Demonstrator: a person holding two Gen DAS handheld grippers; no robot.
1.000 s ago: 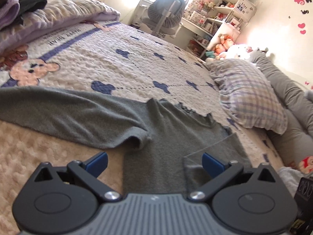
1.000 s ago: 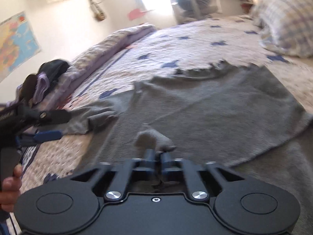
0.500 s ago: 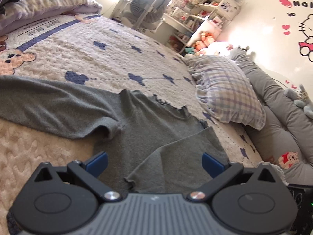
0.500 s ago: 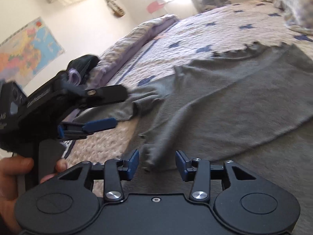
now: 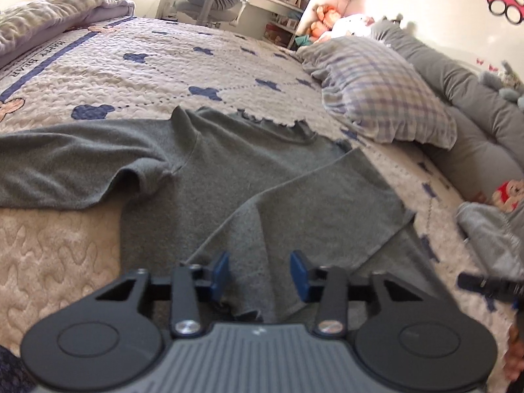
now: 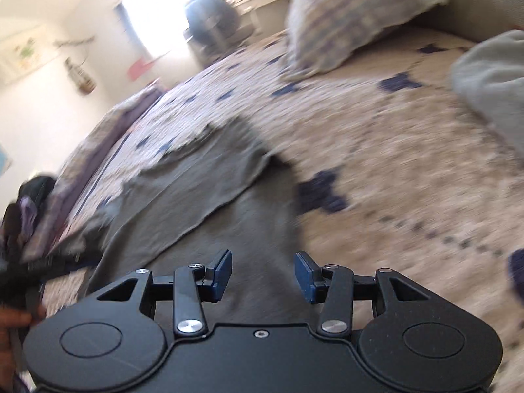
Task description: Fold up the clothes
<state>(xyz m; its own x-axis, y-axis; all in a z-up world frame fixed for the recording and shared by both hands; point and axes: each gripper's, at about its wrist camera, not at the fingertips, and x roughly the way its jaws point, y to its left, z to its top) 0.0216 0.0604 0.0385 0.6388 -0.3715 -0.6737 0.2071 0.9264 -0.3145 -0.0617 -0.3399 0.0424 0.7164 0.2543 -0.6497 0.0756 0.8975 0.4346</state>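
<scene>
A grey long-sleeved top [image 5: 235, 177] lies spread on the quilted bed, its frilled neckline [image 5: 271, 122] toward the far side. One sleeve [image 5: 65, 167] stretches out to the left; the other side is folded over the body as a slanted flap [image 5: 311, 209]. My left gripper [image 5: 258, 275] is open just above the near tip of that flap, with grey cloth between its fingers but not pinched. My right gripper [image 6: 263, 275] is open over the top's [image 6: 209, 180] lower right part, holding nothing. The right wrist view is blurred.
A plaid pillow [image 5: 380, 88] and long grey cushions [image 5: 471, 124] line the right side of the bed. Light grey clothing [image 6: 491, 82] lies at the right. A rolled duvet [image 5: 59, 13] and dark clothes [image 6: 29, 196] sit at the left. A hand [image 6: 13, 321] holds the other gripper.
My right gripper let go of the sleeve cuff, opened wider and swung right. My left gripper narrowed its opening and moved in over the folded flap's near tip.
</scene>
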